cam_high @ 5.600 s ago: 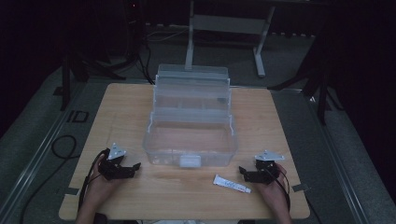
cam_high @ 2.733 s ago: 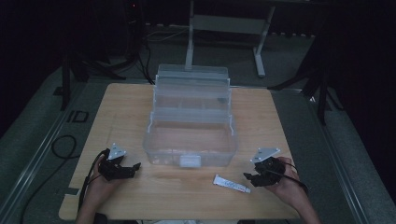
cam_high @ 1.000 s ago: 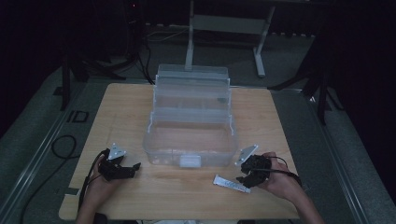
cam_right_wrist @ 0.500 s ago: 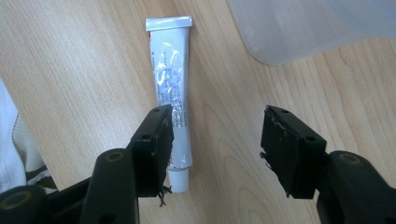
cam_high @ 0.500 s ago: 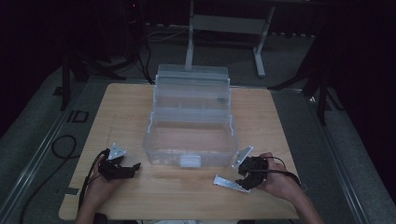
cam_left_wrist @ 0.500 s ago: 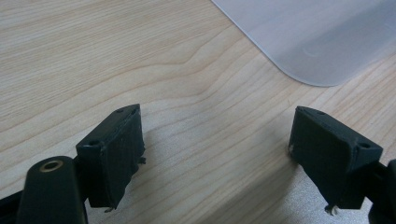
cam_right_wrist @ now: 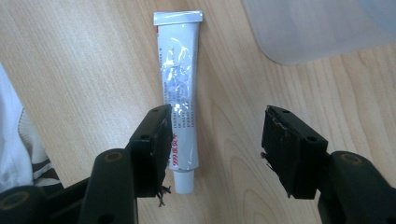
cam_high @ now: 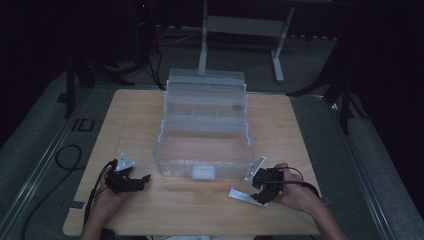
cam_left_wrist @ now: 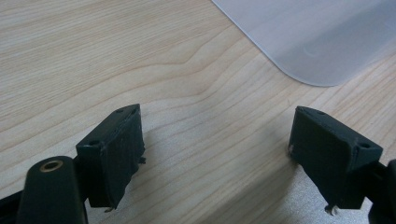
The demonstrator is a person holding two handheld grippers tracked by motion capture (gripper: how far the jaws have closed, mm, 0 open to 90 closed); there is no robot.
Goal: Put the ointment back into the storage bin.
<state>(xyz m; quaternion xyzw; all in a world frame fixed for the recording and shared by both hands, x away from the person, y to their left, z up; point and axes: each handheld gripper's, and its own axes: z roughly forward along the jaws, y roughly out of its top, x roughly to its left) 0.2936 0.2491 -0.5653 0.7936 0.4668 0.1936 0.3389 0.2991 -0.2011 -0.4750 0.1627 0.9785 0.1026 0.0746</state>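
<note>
Wooden table (cam_high: pixel 130 115): clear box (cam_high: pixel 204 131) mid; tube (cam_right_wrist: pixel 178 88) beside right tongs (cam_right_wrist: pixel 215 140), gaping; left tongs (cam_left_wrist: pixel 215 154) wide, empty.

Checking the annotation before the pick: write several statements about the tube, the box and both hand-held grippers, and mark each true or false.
1. The white tube lies flat on the wooden table. True.
2. The right hand-held gripper is clamped on the tube. False: its jaws stand open, the tube beside one of them.
3. The clear plastic box is open. True.
4. The left hand-held gripper holds the tube. False: its open jaws hold nothing.
</note>
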